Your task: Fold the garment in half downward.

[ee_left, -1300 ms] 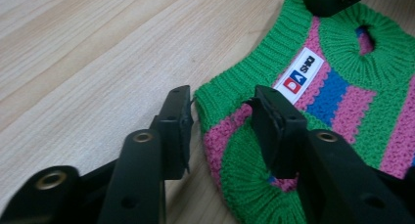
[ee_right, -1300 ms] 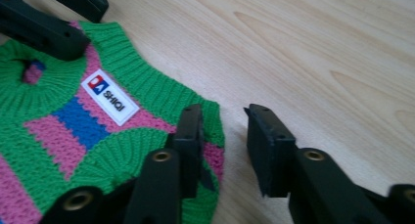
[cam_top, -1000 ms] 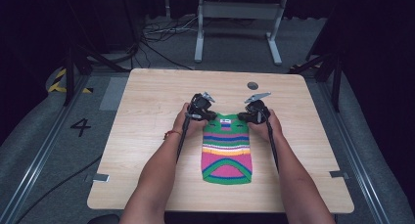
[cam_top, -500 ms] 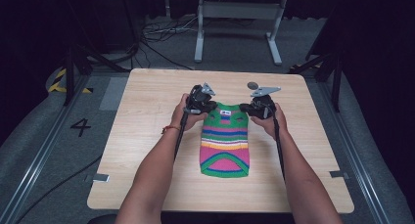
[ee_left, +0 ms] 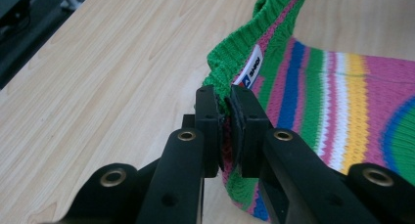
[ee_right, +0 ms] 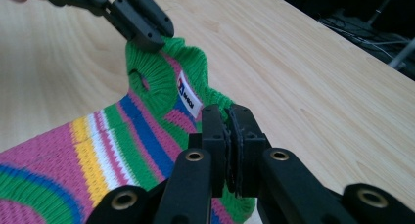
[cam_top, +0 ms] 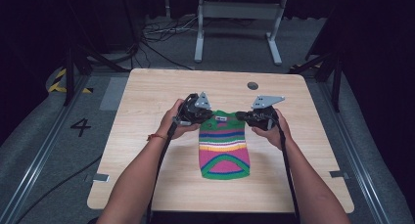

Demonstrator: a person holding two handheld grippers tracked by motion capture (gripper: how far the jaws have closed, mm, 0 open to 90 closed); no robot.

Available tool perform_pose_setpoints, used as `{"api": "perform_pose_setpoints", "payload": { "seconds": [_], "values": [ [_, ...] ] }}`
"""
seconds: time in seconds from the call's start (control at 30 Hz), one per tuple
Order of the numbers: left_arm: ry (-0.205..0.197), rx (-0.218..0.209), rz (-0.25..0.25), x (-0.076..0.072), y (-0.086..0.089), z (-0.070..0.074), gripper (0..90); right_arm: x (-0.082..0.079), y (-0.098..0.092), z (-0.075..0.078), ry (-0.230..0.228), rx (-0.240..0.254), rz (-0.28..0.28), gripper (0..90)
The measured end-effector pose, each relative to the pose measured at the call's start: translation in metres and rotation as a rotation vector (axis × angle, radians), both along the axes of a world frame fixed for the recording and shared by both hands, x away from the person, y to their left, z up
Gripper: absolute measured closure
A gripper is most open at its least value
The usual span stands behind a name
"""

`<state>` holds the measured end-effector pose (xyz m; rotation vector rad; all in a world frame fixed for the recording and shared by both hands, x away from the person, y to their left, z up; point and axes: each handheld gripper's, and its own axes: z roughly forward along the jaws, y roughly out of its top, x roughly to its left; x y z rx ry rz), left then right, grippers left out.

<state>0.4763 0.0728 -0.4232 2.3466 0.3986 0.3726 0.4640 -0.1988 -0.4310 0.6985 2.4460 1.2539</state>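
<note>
**A:** Where does the sweater (cam_top: 223, 150) sit, and who has it?

**B:** It lies on the wooden table (cam_top: 147, 101), just nearer the person than the round cable hole (cam_top: 252, 85). Its collar end is on the side toward the hole and raised; the hem rests flat on the side away from it. The left gripper (cam_top: 208, 117) is clenched on one corner of the collar, the right gripper (cam_top: 241, 116) on the other. In both gripper views the black jaws are pressed together with green ribbing pinched between them.

**A:** What could go wrong from here?

**B:** Probably a slip. Each grip takes only a thin edge of the collar (ee_left: 230, 62), so if the hands pull apart or lift unevenly, one corner could slide out and the garment would swing from the other. The knit also looks stretchy; a hard tug sideways might deform the neck opening rather than lift the body. The hem could drag and fold under as well.

**A:** And the material?

**B:** Soft, chunky knit, small and sleeveless in outline. The collar is ribbed green, with a white label (ee_right: 189, 100) sewn inside. Below it run bands of pink, blue, white and yellow, and farthest from the hole a pink arch edged in green. The tabletop is smooth pale wood grain, which offers little friction to hold the fabric.
</note>
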Motion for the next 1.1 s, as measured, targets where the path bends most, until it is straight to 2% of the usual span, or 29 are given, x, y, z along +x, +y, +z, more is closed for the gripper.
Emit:
{"api": "perform_pose_setpoints", "payload": {
  "seconds": [0.23,0.33,0.43,0.6,0.77,0.87,0.93,1.03,1.1],
  "values": [
    [-0.049,-0.018,-0.060,-0.029,0.006,0.002,82.8,-0.026,-0.001,0.006,-0.024,0.009,0.061,86.5],
    [-0.071,-0.007,-0.095,-0.043,0.006,0.000,82.4,-0.038,-0.003,0.005,-0.026,0.007,0.088,86.5],
    [-0.084,0.022,-0.135,-0.058,0.008,-0.003,82.2,-0.049,-0.005,0.003,-0.022,0.003,0.109,86.4],
    [-0.073,0.073,-0.165,-0.079,0.011,-0.011,82.2,-0.066,-0.006,-0.003,-0.010,-0.001,0.150,86.4],
    [-0.060,0.079,-0.187,-0.094,0.008,-0.018,82.0,-0.084,-0.003,-0.012,0.003,-0.051,0.209,86.4],
    [-0.057,0.114,-0.210,-0.105,0.005,-0.026,81.1,-0.095,-0.004,-0.017,0.014,-0.063,0.244,86.2],
    [-0.044,0.130,-0.218,-0.112,0.002,-0.031,81.1,-0.099,-0.006,-0.022,0.017,-0.094,0.254,86.1],
    [-0.039,0.137,-0.234,-0.119,0.000,-0.037,81.0,-0.103,-0.008,-0.027,0.027,-0.104,0.265,86.1],
    [-0.041,0.157,-0.254,-0.125,-0.002,-0.040,81.0,-0.107,-0.009,-0.029,0.030,-0.113,0.278,86.1]
  ]
}}
